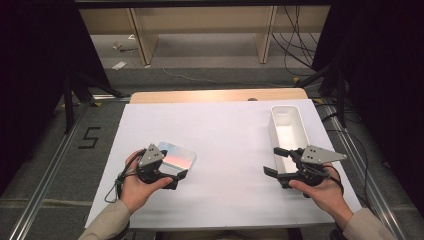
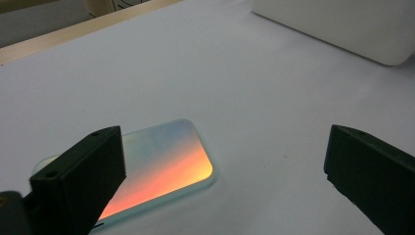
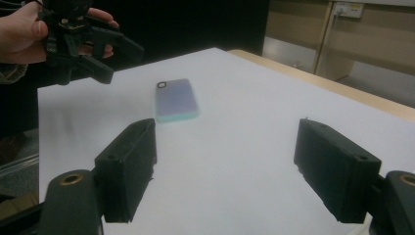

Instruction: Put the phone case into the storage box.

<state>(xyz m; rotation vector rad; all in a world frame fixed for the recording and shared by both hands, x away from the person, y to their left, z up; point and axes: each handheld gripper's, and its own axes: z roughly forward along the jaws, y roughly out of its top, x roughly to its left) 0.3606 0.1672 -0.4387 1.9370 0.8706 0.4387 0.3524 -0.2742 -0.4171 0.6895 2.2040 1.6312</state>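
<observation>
Left gripper (image 1: pixel 172 176) fingers wide over phone case (image 1: pixel 177 155), seemingly untouched; right gripper (image 1: pixel 276 161) fingers open, empty.

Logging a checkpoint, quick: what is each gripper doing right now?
Left gripper: open, holding nothing, above the iridescent phone case.
Right gripper: open, empty, beside the white bin.
</observation>
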